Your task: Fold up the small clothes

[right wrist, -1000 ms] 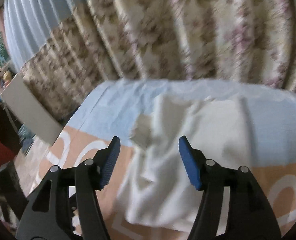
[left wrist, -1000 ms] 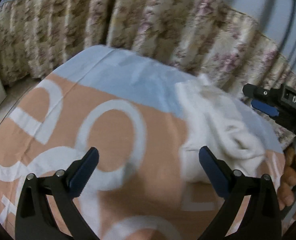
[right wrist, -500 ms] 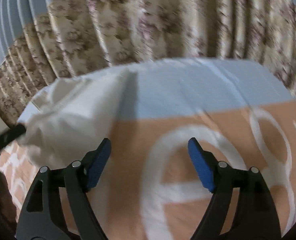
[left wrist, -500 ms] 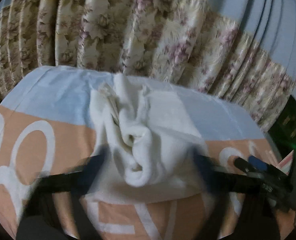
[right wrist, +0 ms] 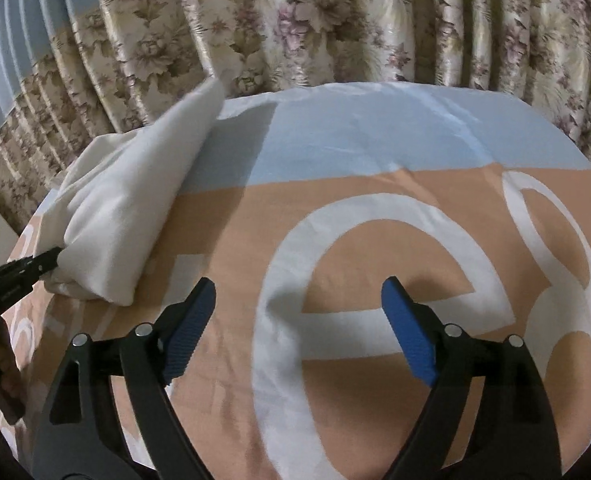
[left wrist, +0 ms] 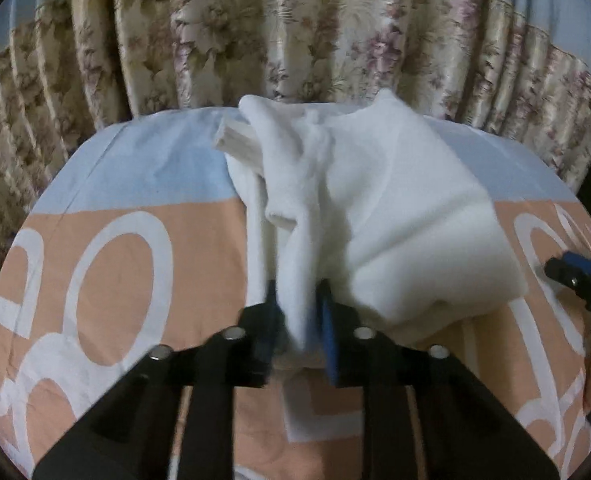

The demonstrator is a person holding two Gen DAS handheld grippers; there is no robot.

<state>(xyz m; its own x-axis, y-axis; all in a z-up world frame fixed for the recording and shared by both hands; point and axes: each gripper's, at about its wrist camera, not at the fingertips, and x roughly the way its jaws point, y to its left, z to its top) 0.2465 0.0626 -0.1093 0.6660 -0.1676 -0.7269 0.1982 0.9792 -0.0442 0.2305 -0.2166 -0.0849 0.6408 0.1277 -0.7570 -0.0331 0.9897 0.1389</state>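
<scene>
White garment [left wrist: 375, 208] lies crumpled on the bed sheet [left wrist: 135, 280], straddling the boundary between the sheet's orange printed zone and its pale blue band.

Nearest the left wrist camera, the left gripper [left wrist: 298, 320] is clamped on a raised fold at the garment's near edge; the fold stands pinched between the two blue pads [left wrist: 329, 332]. Beyond the clamp, the cloth spreads away toward the far side of the bed, bunched into ridges on its left half and smoother on its right. A ribbed hem or cuff [left wrist: 235, 138] shows at the far left corner of the garment.

In the right wrist view, the right gripper [right wrist: 297, 312] hovers above the orange zone with its jaws spread wide and nothing between them. The garment [right wrist: 135, 200] sits to its left, clear of the pads, and the left gripper's tip [right wrist: 27, 268] meets the cloth's near edge.

Floral curtains [right wrist: 335, 20] hang behind the bed.
</scene>
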